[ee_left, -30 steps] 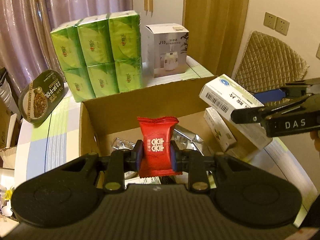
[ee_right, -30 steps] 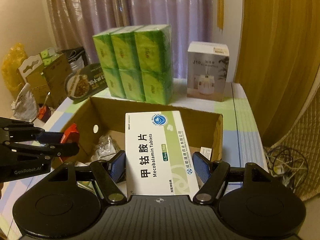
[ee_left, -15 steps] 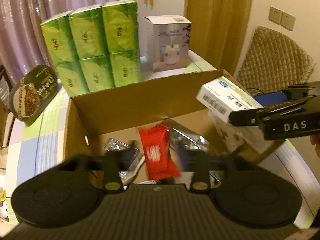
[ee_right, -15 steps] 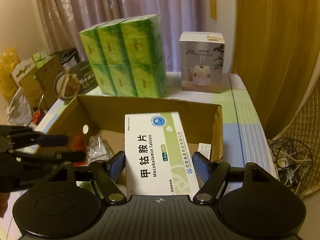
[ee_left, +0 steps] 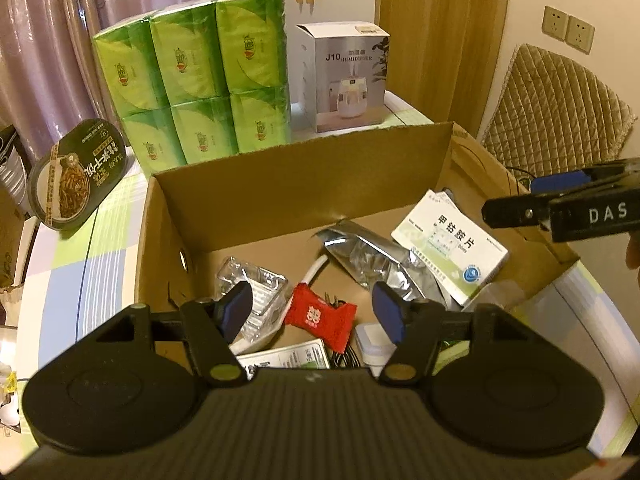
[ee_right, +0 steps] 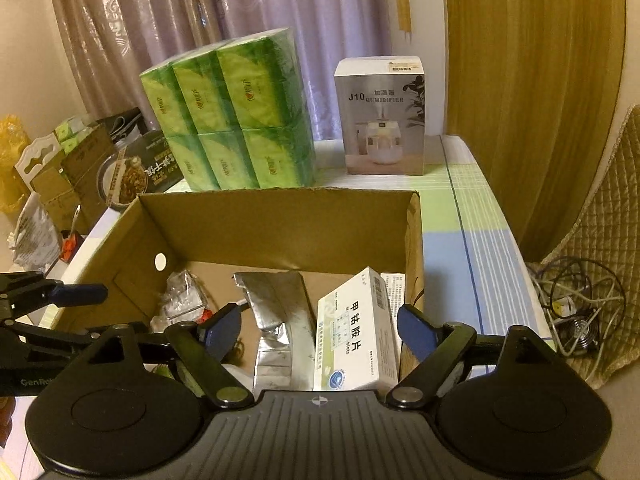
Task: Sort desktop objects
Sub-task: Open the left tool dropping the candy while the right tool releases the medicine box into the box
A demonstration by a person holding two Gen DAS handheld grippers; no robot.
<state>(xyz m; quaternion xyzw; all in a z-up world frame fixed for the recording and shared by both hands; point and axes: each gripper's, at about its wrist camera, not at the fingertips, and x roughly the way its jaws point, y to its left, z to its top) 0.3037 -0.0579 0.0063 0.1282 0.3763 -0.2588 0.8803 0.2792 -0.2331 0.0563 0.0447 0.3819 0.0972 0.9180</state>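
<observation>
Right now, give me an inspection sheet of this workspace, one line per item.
Surface: table with a green, blue and white checked cloth.
Job's things: open cardboard box holding a red candy packet, a white medicine box leaning on a silver foil pouch, and a clear plastic tray.
Clutter: green tissue packs, humidifier box and a noodle bowl behind the cardboard box.
Grippers: left gripper open above the candy packet; right gripper with jaws just opened, medicine box between them, untouched.
Cables: tangled cords on the floor to the right.
Surroundings: curtains, quilted chair, wall sockets.
</observation>
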